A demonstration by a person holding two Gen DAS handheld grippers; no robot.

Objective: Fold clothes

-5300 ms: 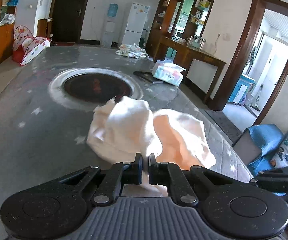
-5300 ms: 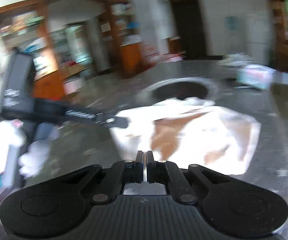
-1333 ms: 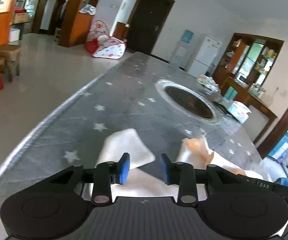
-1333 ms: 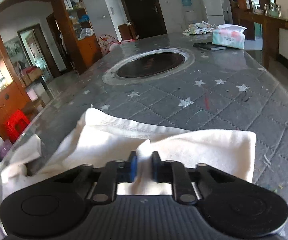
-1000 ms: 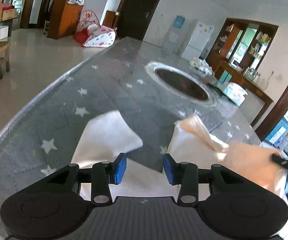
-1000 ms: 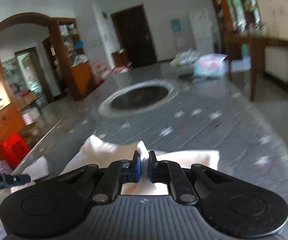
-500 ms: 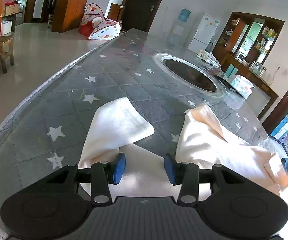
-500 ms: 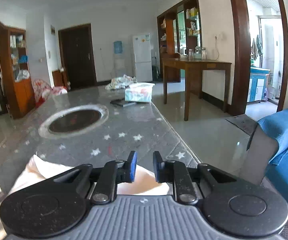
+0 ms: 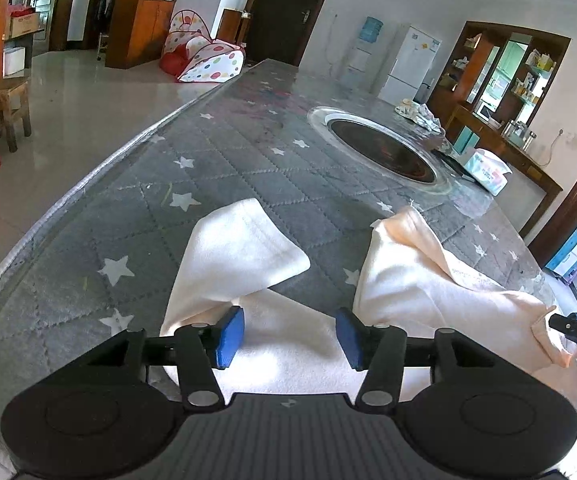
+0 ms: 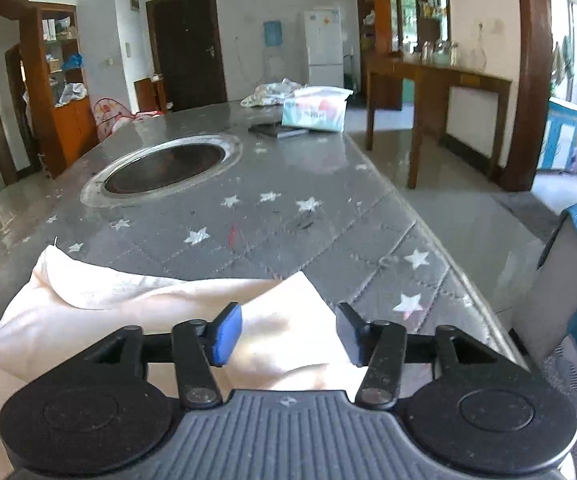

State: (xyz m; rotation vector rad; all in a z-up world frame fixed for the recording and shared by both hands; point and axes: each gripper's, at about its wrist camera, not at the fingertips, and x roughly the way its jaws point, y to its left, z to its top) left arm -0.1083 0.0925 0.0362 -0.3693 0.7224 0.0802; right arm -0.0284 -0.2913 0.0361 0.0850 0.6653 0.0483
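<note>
My left claw (image 9: pixel 290 334) has its blue pads spread wide and holds nothing; cream cloth lies directly beneath the gap. My right claw (image 10: pixel 288 332) is spread apart too, empty, poised just over the near edge of the same garment (image 10: pixel 136 312).

Ahead of the left claw, the garment (image 9: pixel 420 292) splits into two lobes with bare tabletop between them. To the left of the pads a pale flap (image 9: pixel 240 248) is turned over onto itself and lies fairly flat. To the right a peach-toned heap (image 9: pixel 440 280) is bunched and creased, running out toward the table edge, where a black tip of the other tool shows beside it.

From the right claw, the cloth spreads left and forward with a raised ridge across it, its right corner ending just ahead of the pads.

I judge the fold as barely begun: one flap is over, but the bulk is rumpled and unsquared. Flattening, bringing in the right side and the final fold all remain.

Further off on the quilted star-patterned table (image 10: pixel 328 216) are the round inset (image 10: pixel 164 168) and a tissue pack (image 10: pixel 314 110).
</note>
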